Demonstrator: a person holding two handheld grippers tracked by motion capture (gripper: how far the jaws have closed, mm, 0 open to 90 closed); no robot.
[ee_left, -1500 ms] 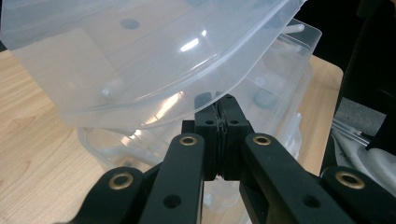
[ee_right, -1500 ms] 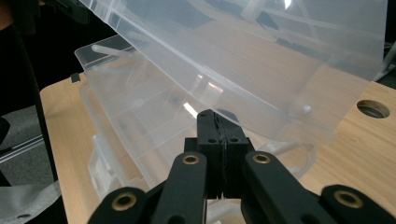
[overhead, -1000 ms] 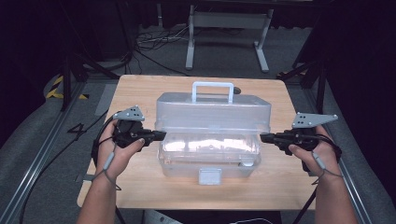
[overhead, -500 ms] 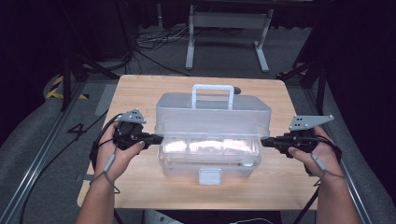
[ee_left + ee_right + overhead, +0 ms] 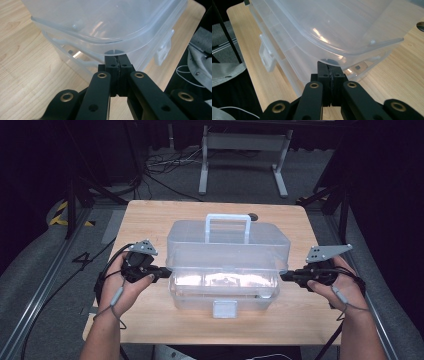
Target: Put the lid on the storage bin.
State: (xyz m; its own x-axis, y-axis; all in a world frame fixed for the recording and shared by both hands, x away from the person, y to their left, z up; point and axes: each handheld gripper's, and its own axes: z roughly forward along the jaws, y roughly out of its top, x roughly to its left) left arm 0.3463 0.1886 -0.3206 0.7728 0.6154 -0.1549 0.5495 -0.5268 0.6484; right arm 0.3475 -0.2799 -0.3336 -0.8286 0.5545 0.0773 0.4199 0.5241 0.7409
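Observation:
A clear plastic storage box [image 5: 225, 290] with a lid [image 5: 227, 245] and a carry handle [image 5: 227, 220] stands in the middle of the wooden table [image 5: 150, 220]. Its white front latch [image 5: 225, 309] faces the person. My left gripper [image 5: 167, 271] is shut, its tips tucked under the lid's rim at the box's left end. My right gripper [image 5: 282, 276] is shut too, with its tips under the rim at the right end. In the left gripper view the closed tips [image 5: 116, 58] touch the underside of the lid [image 5: 100, 22]. The right gripper view shows its tips [image 5: 329, 66] under the lid [image 5: 342, 22] likewise.
A small dark hole [image 5: 254, 217] marks the table behind the handle. Beyond the table a metal stand [image 5: 245, 150] and loose cables [image 5: 160, 165] lie on the floor. Bare wood runs along the table's front edge [image 5: 225, 332] and both sides.

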